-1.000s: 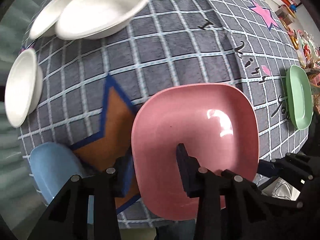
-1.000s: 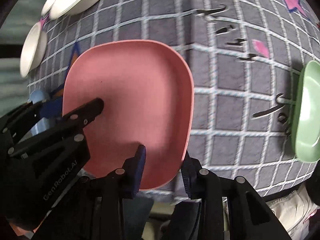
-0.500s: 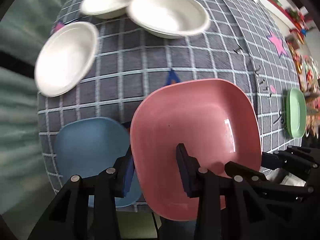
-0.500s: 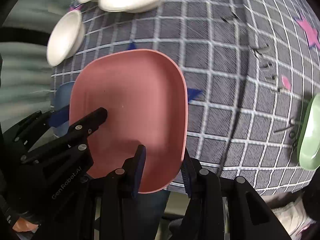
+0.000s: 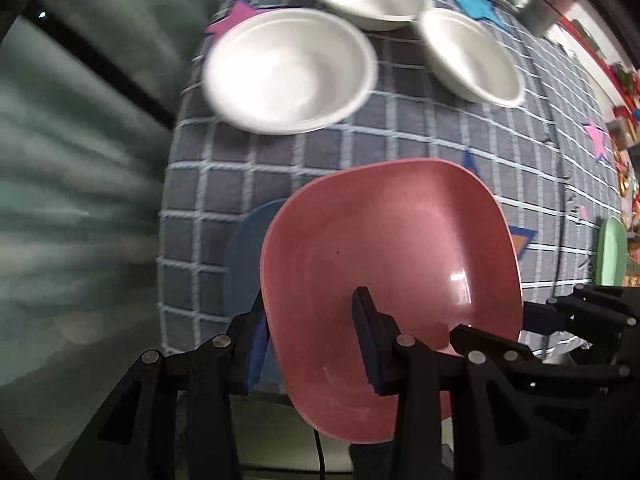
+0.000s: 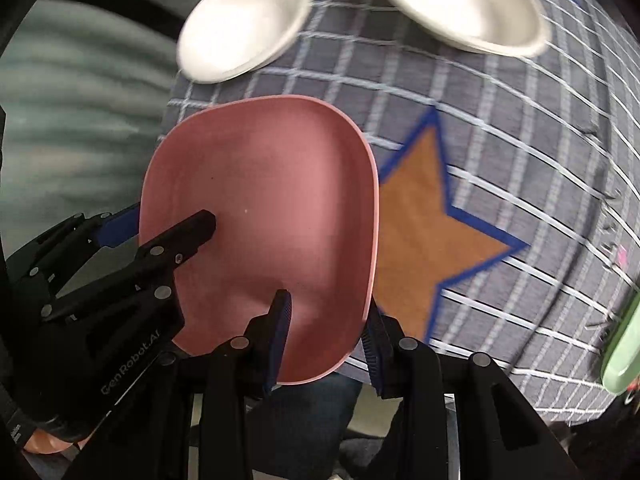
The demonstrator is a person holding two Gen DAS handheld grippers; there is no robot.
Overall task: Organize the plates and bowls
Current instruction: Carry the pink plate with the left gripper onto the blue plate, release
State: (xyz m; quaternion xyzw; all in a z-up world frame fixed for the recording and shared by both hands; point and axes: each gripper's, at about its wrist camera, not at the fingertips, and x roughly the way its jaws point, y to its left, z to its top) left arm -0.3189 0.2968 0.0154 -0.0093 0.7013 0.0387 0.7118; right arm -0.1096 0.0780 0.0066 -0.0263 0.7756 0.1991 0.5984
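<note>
Both claws carry the pink plate (image 5: pixel 392 264) above the near edge of the counter (image 5: pixel 400 140), which wears a grey checked cloth. The left claw (image 5: pixel 310 336) is clamped on the plate's near-left rim, the right claw (image 6: pixel 326 338) on its near-right rim, one finger over and one under. The blue plate (image 5: pixel 248 256) lies directly beneath, mostly hidden. Three white bowls (image 5: pixel 288 72) sit farther back and a green plate (image 5: pixel 610 252) lies far right. This looks like the stacking step; next, I judge, the pink plate must be squared over the blue one, lowered level and released by both claws together
</note>
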